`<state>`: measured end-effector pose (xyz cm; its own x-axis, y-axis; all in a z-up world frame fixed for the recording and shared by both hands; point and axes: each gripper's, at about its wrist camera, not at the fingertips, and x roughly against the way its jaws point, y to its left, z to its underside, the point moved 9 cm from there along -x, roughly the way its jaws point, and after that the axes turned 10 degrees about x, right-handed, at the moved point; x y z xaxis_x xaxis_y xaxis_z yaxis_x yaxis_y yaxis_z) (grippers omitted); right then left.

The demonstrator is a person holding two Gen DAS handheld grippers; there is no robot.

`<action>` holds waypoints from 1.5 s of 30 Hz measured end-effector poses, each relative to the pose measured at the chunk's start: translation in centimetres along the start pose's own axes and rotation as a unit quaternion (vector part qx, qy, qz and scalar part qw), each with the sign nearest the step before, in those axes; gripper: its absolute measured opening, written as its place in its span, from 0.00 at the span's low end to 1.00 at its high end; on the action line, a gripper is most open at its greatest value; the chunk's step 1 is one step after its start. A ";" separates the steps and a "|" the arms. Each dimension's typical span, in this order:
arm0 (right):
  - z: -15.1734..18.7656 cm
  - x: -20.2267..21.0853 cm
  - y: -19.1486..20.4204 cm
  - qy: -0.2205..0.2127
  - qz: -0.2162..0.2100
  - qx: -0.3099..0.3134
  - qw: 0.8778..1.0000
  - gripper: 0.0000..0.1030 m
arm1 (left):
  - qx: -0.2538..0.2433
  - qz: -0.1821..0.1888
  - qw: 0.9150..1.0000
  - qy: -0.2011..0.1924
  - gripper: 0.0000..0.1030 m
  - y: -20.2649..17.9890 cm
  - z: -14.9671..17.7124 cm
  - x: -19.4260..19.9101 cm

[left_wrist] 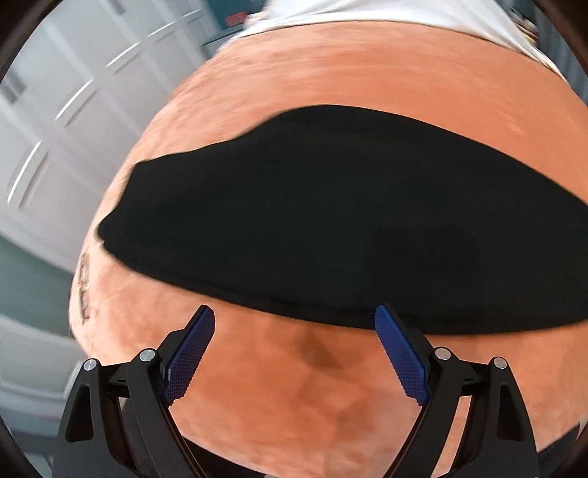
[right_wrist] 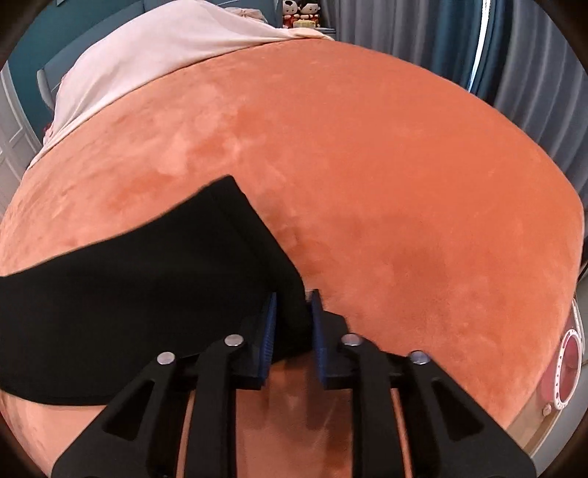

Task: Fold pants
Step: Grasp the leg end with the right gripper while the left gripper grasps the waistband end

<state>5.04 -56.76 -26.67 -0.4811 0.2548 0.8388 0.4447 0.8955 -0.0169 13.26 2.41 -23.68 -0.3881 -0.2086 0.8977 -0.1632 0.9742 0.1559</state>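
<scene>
Black pants (left_wrist: 330, 220) lie flat as a long folded band across an orange velvety bed cover (left_wrist: 330, 73). My left gripper (left_wrist: 294, 310) hovers wide open at the band's near edge. Its right fingertip overlaps that edge and its left fingertip is over bare cover, with nothing between them. In the right wrist view the pants (right_wrist: 128, 294) end in a squared corner. My right gripper (right_wrist: 294, 294) straddles that corner. Its blue pads (right_wrist: 270, 331) stand narrowly apart with the black cloth between them, and I cannot see them pinching it flat.
A pale sheet (right_wrist: 147, 55) covers the far end of the bed cover (right_wrist: 404, 184). White panelled cabinet doors (left_wrist: 55, 110) stand to the left, grey-blue curtains (right_wrist: 533, 73) to the right. A round pink and white object (right_wrist: 567, 371) sits past the bed's right edge. Small figurines (right_wrist: 301, 13) stand far back.
</scene>
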 end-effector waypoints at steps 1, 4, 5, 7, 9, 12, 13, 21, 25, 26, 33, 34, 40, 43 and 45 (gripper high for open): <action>-0.2 1.4 0.2 -0.012 0.006 -0.010 1.000 0.43 | 0.021 -0.004 1.000 0.000 0.85 2.1 -0.7 -0.5; -0.1 5.1 1.2 -0.045 0.022 -0.009 0.999 0.51 | 0.091 -0.021 0.996 0.006 0.85 8.9 -2.8 -2.3; 0.0 6.2 1.9 -0.053 0.023 -0.006 0.998 0.53 | 0.114 -0.027 0.993 0.009 0.85 11.1 -3.4 -3.0; 0.7 8.1 3.8 -0.061 0.015 0.001 0.998 0.59 | 0.158 -0.027 0.987 0.020 0.84 15.4 -4.5 -4.6; 1.8 9.2 6.4 -0.056 0.003 0.016 0.998 0.64 | 0.199 -0.018 0.980 0.025 0.84 19.0 -5.7 -6.3; 3.1 10.2 10.5 -0.050 -0.013 0.041 0.998 0.64 | 0.235 -0.011 0.971 0.043 0.84 22.5 -6.9 -9.4; 3.5 10.4 11.9 -0.047 -0.021 0.046 0.998 0.64 | 0.248 -0.006 0.967 0.057 0.84 23.4 -7.0 -10.5; 4.0 12.1 21.8 -0.041 -0.066 0.097 0.992 0.68 | 0.280 0.074 0.954 0.077 0.35 23.0 -7.8 -12.6; 3.9 12.8 25.5 -0.047 -0.082 0.125 0.988 0.71 | 0.252 0.067 0.963 0.063 0.18 22.9 -7.9 -12.0; 3.9 12.8 26.1 -0.047 -0.081 0.131 0.987 0.71 | 0.246 0.065 0.965 0.065 0.16 22.9 -7.8 -12.0; 4.5 13.7 28.4 -0.056 -0.083 0.163 0.981 0.79 | 0.252 0.094 0.961 0.060 0.10 23.9 -5.6 -8.7; 4.8 13.4 28.7 -0.054 -0.080 0.170 0.981 0.81 | 0.241 0.078 0.965 0.074 0.10 23.5 -4.9 -9.9; 6.0 12.6 28.6 -0.036 -0.089 0.172 0.980 0.82 | 0.233 0.032 0.970 0.065 0.42 23.2 -4.7 -9.8; 6.9 11.5 27.2 -0.016 -0.088 0.167 0.982 0.82 | 0.235 -0.002 0.971 0.038 0.55 23.9 -4.4 -7.5; 7.5 11.1 26.5 -0.005 -0.105 0.153 0.983 0.82 | 0.233 -0.007 0.972 0.027 0.55 24.2 -4.2 -6.0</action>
<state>5.85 -27.45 -21.92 -0.5454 0.0549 0.8363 0.0872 0.9962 -0.0086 15.47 27.56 -23.52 -0.3371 -0.2038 0.9191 -0.5653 0.8245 -0.0245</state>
